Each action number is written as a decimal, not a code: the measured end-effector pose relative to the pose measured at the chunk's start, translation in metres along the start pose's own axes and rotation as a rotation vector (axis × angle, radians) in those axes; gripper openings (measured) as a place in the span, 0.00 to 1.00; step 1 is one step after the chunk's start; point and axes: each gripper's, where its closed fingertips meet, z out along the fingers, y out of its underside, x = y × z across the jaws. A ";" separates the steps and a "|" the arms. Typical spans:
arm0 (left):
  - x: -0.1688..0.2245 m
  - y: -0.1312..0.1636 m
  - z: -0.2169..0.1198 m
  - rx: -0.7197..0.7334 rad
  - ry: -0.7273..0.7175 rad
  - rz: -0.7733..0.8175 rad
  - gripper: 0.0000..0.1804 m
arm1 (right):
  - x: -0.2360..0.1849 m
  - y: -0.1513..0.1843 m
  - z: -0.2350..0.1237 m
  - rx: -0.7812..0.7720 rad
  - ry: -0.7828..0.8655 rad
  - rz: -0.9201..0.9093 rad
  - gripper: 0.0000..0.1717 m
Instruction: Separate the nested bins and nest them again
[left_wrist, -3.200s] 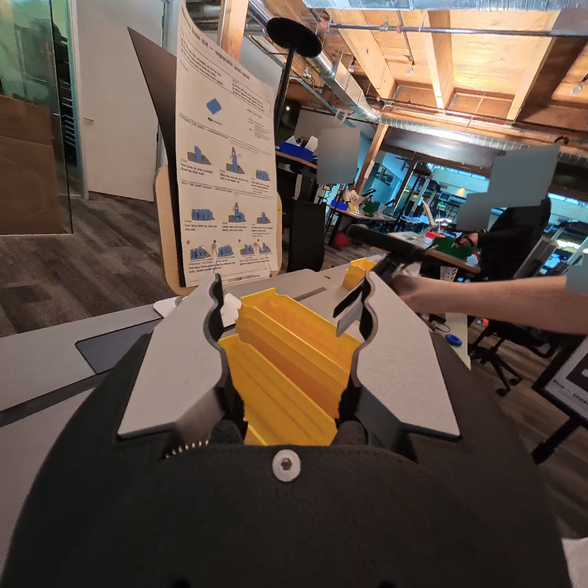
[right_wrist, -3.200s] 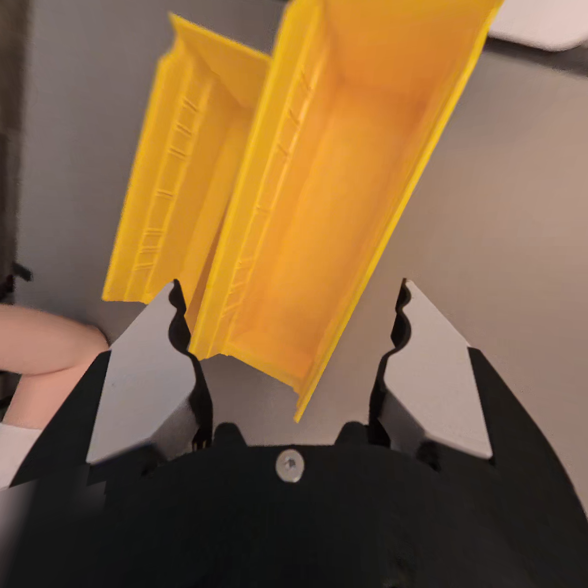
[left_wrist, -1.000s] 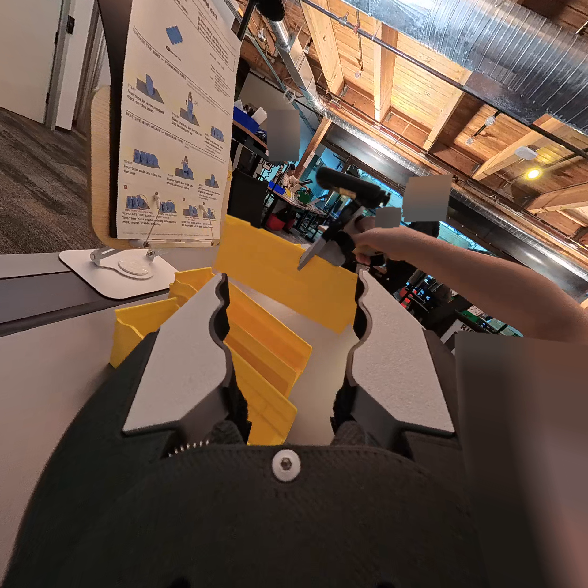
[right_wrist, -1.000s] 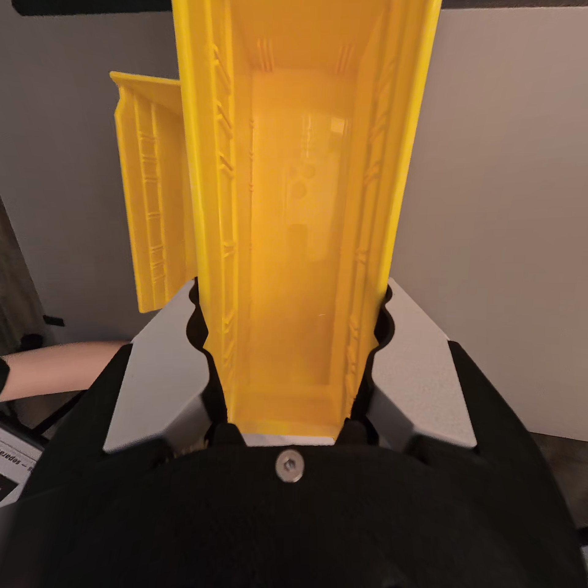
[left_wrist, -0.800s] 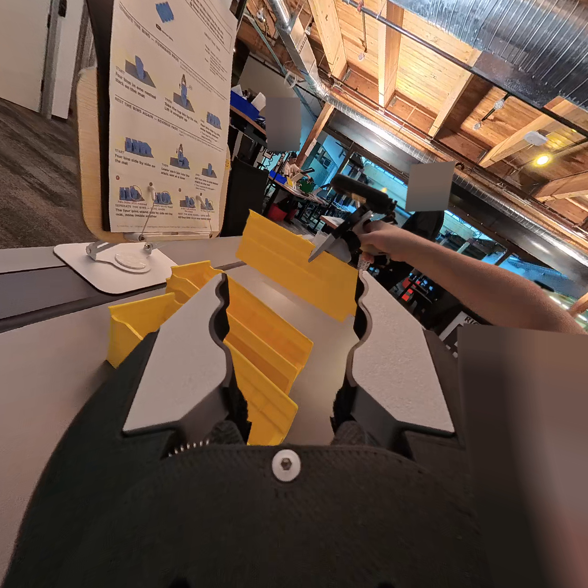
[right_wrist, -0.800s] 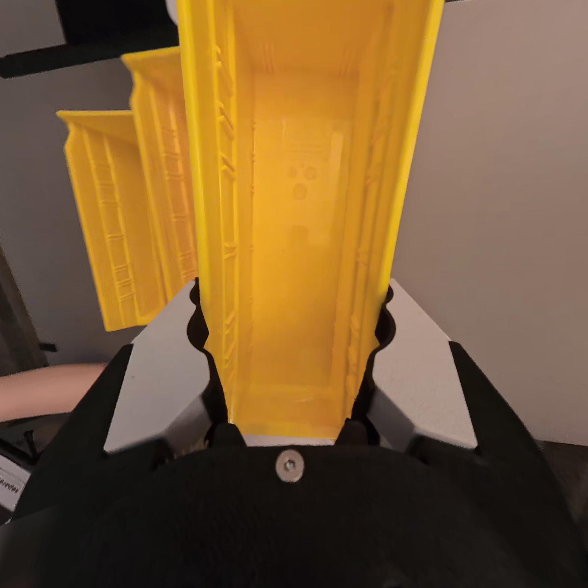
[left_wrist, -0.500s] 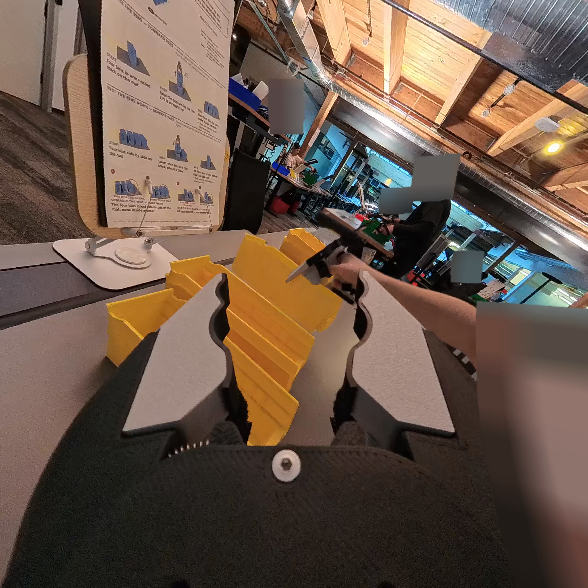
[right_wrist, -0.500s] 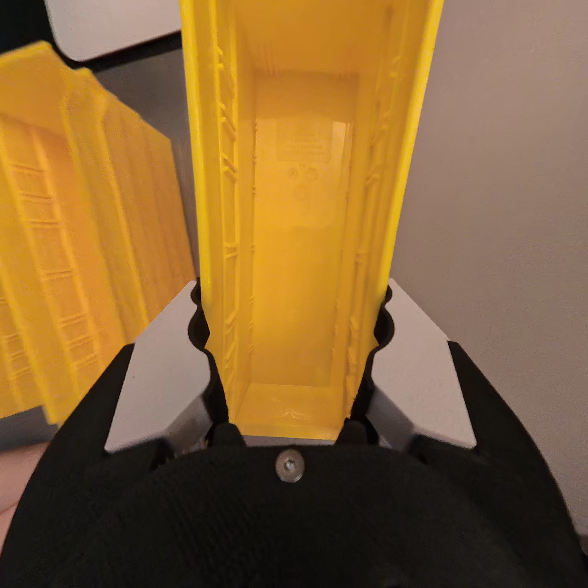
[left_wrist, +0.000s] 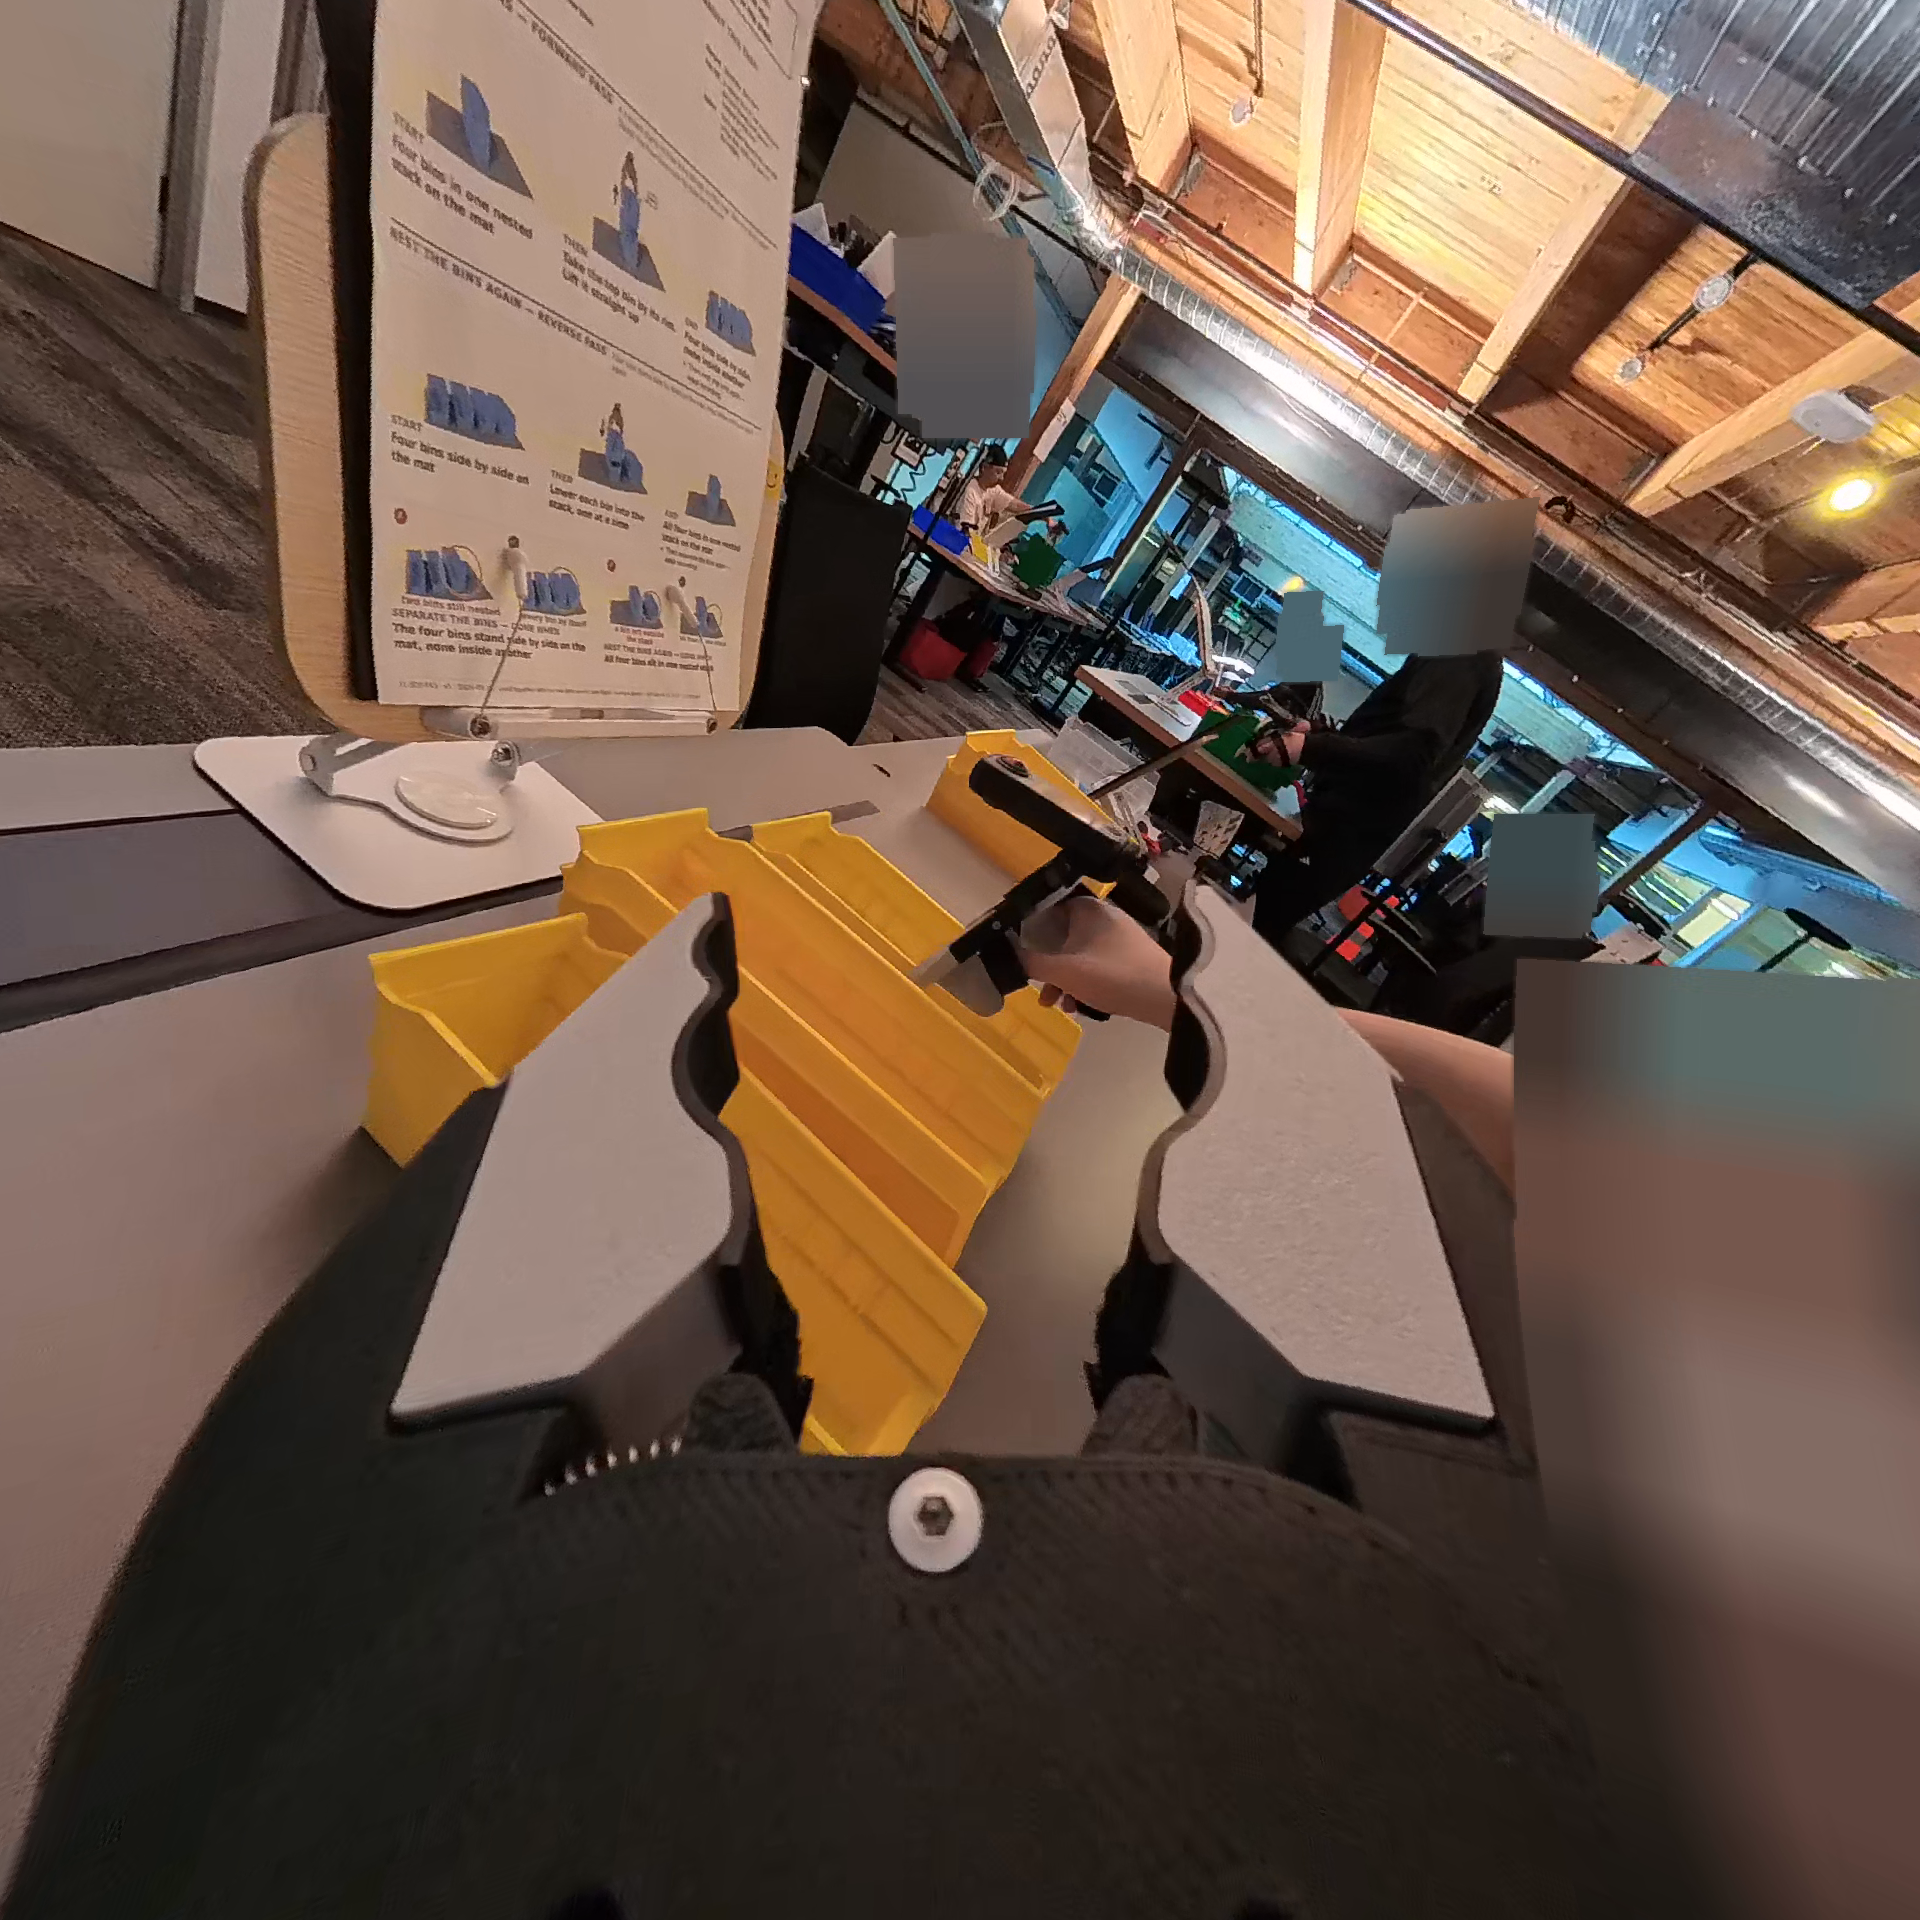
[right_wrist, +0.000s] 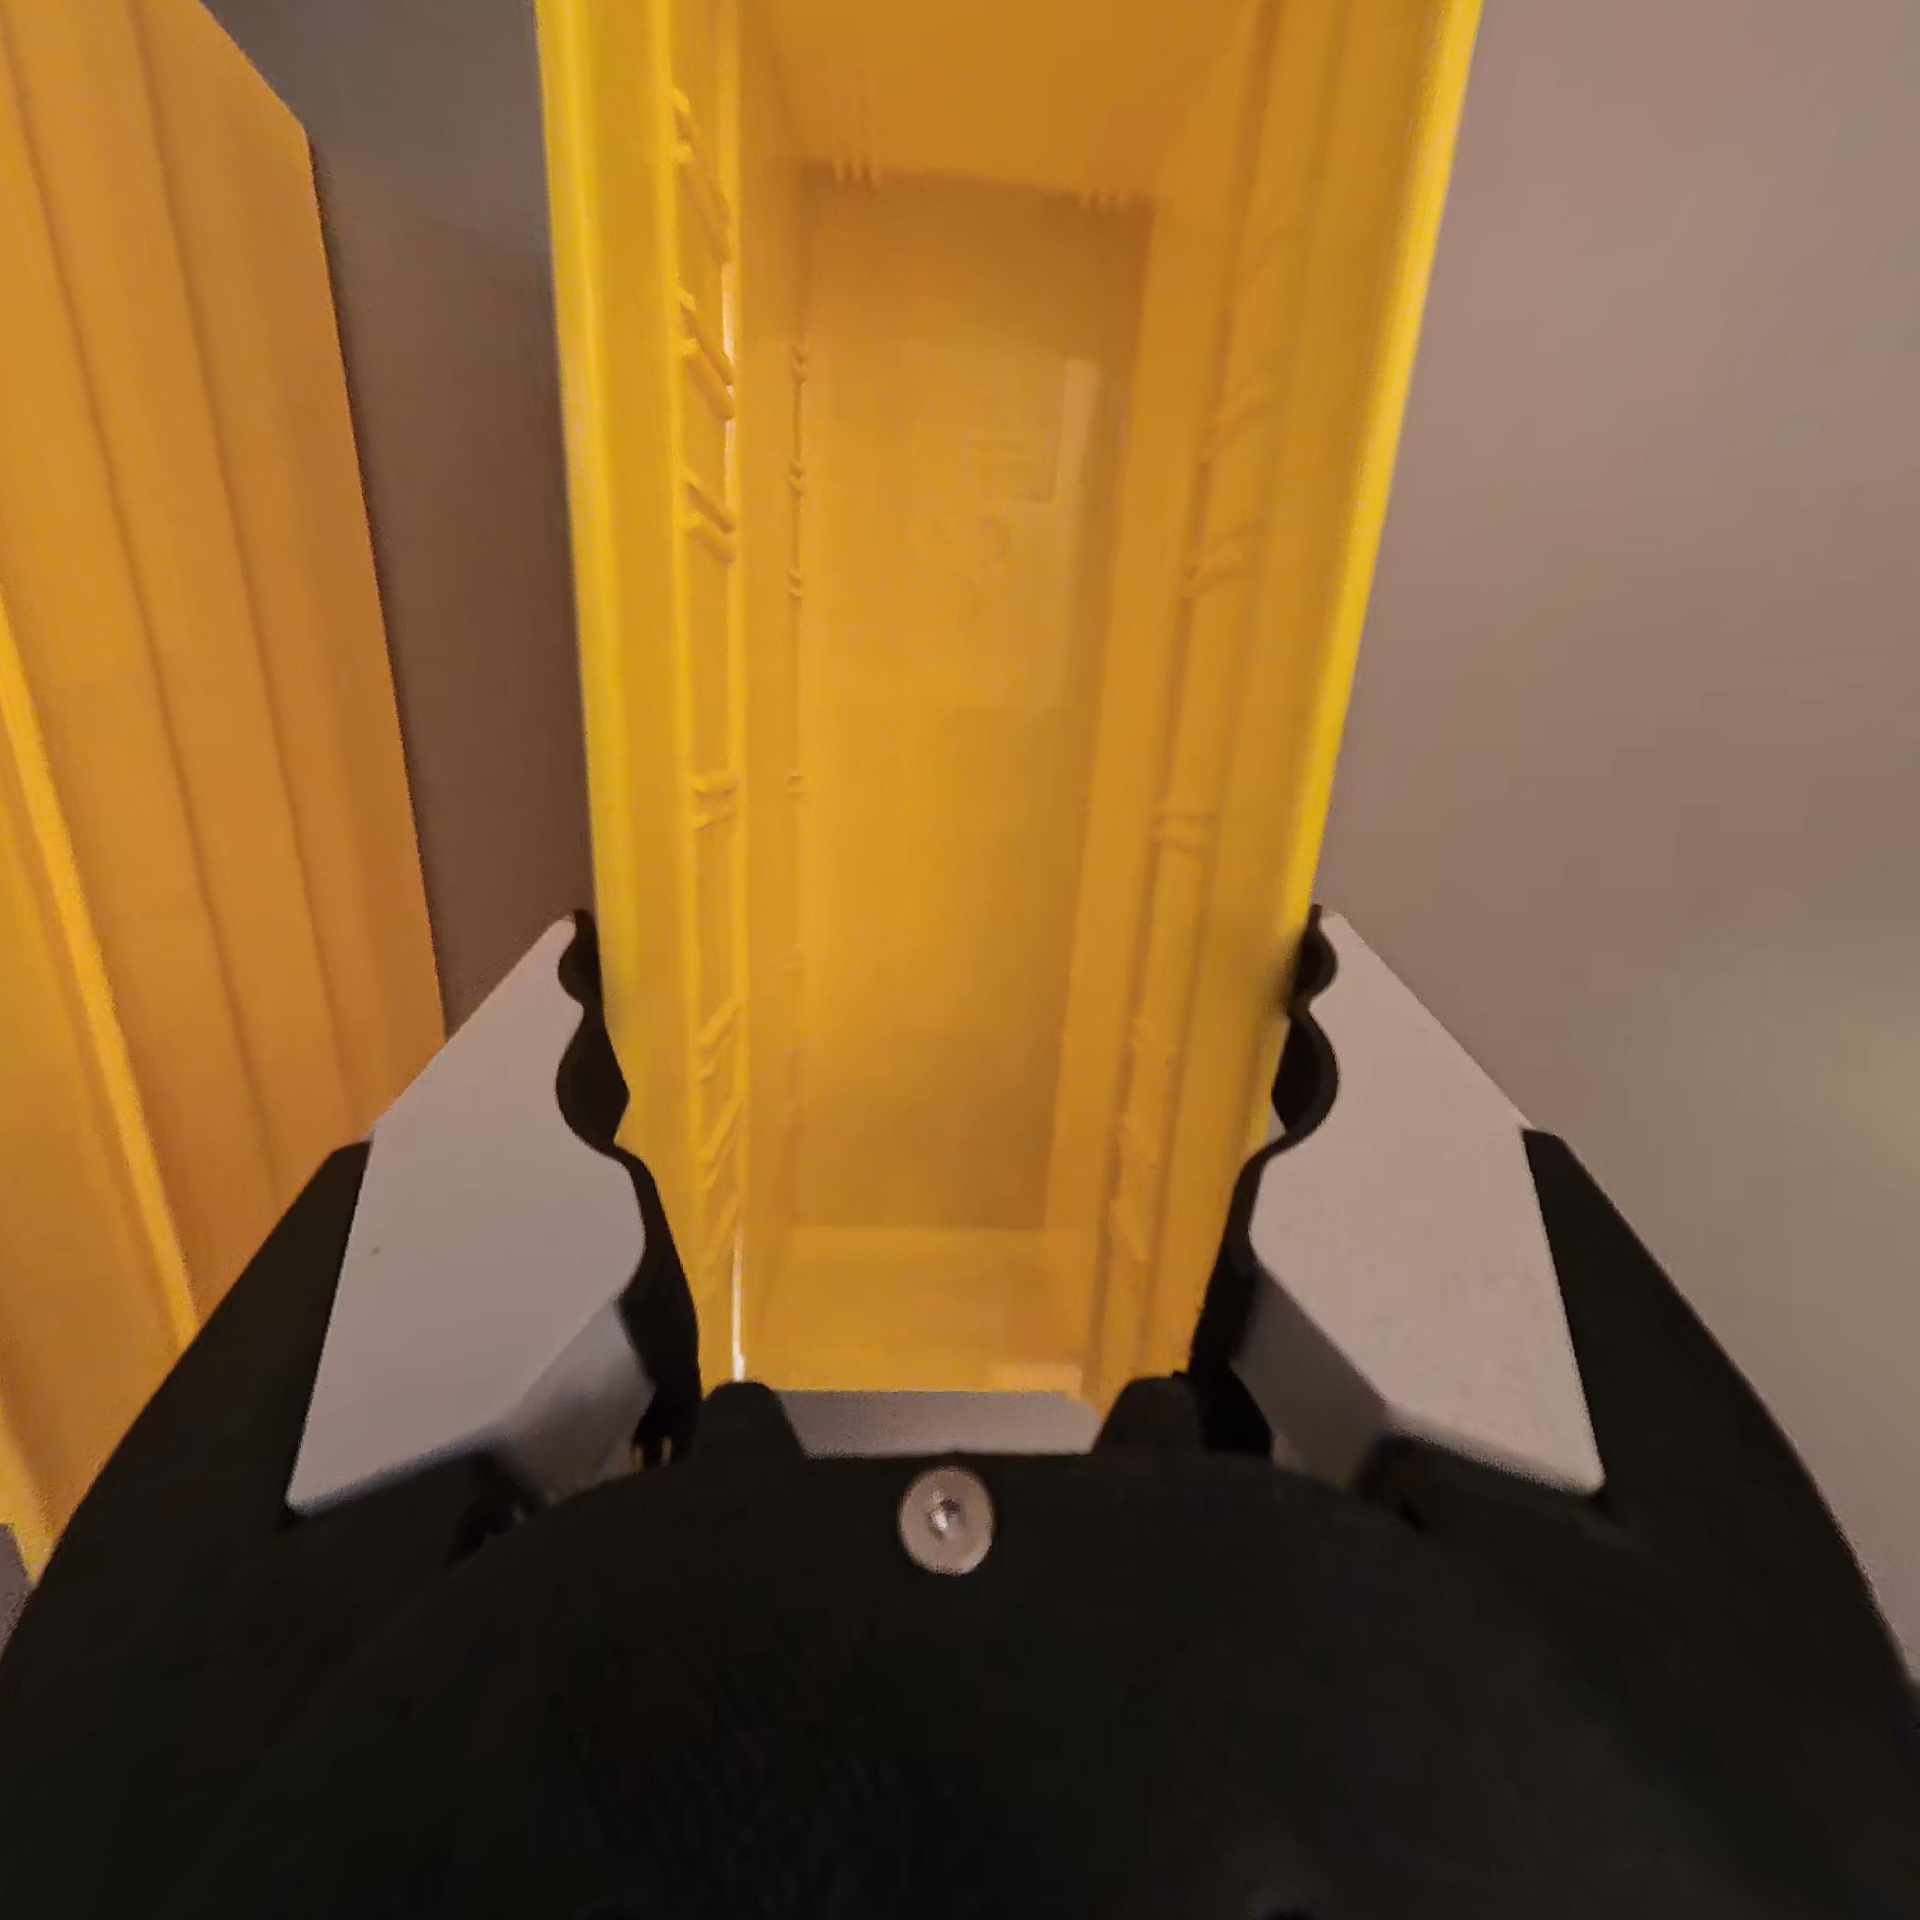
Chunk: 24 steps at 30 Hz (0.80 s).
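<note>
Bins apart on the table, nesting not yet begun

Left wrist view: my left gripper hangs open and empty over yellow bins lying side by side on the grey table. Right wrist view: my right gripper straddles the last bin, spread wide, apparently letting go; I judge re-nesting is all still ahead

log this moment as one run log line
left gripper: open, over yellow bins | right gripper: fingers astride single bin on table

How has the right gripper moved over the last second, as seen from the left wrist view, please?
Yes: the right gripper has come down beside the yellow bins, lower against the instruction sheet.
</note>
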 end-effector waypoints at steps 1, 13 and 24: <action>-0.002 -0.001 -0.001 0.008 -0.010 -0.004 0.47 | 0.002 -0.002 -0.006 0.004 0.017 -0.011 0.76; -0.007 -0.007 -0.015 0.044 0.001 -0.037 0.47 | -0.159 -0.035 -0.089 0.082 -0.269 -0.053 0.83; -0.008 -0.015 -0.028 0.086 0.025 -0.046 0.46 | -0.163 -0.020 -0.035 -0.134 -0.095 -0.042 0.86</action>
